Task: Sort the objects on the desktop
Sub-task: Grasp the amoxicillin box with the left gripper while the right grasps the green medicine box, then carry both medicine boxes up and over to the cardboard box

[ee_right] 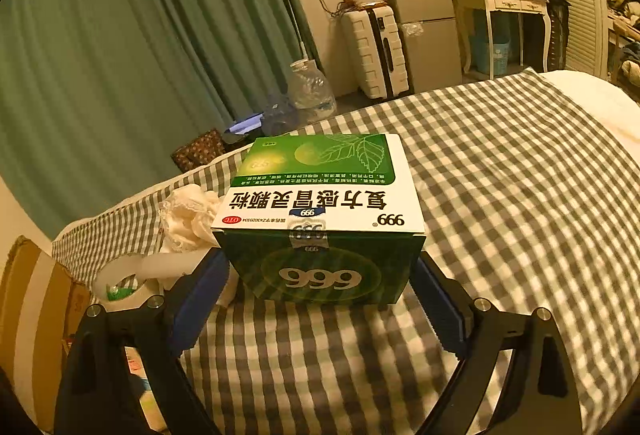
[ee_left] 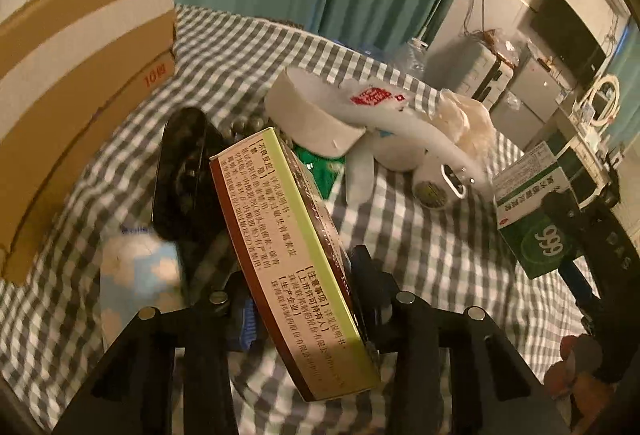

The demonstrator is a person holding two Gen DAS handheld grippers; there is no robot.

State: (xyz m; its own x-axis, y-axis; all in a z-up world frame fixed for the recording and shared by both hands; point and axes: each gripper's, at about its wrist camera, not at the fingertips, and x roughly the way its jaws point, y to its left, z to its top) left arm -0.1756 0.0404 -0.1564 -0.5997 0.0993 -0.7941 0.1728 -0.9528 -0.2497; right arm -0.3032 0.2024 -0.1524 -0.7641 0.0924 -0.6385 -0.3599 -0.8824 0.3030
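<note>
My left gripper (ee_left: pixel 300 275) is shut on a flat medicine box (ee_left: pixel 288 243) with brown and light-green edges. The box sits tilted between the fingers, above the grey checked cloth (ee_left: pixel 420 235). My right gripper (ee_right: pixel 320 275) is shut on a green and white 999 medicine box (ee_right: pixel 324 219), its blue pads (ee_right: pixel 200 295) against the box's two sides. From the left wrist, that 999 box (ee_left: pixel 532 211) shows at the right, raised off the cloth. Behind the flat box lies a pile: a white tape roll (ee_left: pixel 312 115), a green packet (ee_left: pixel 320 167) and a crumpled tissue (ee_left: pixel 464 115).
A cardboard box (ee_left: pixel 80 75) stands along the left edge. A black oblong object (ee_left: pixel 184 171) and a blue cloud-print tissue pack (ee_left: pixel 136 267) lie near my left fingers. Green curtains, a suitcase (ee_right: pixel 376 51) and a water jug (ee_right: pixel 312 87) are beyond the bed.
</note>
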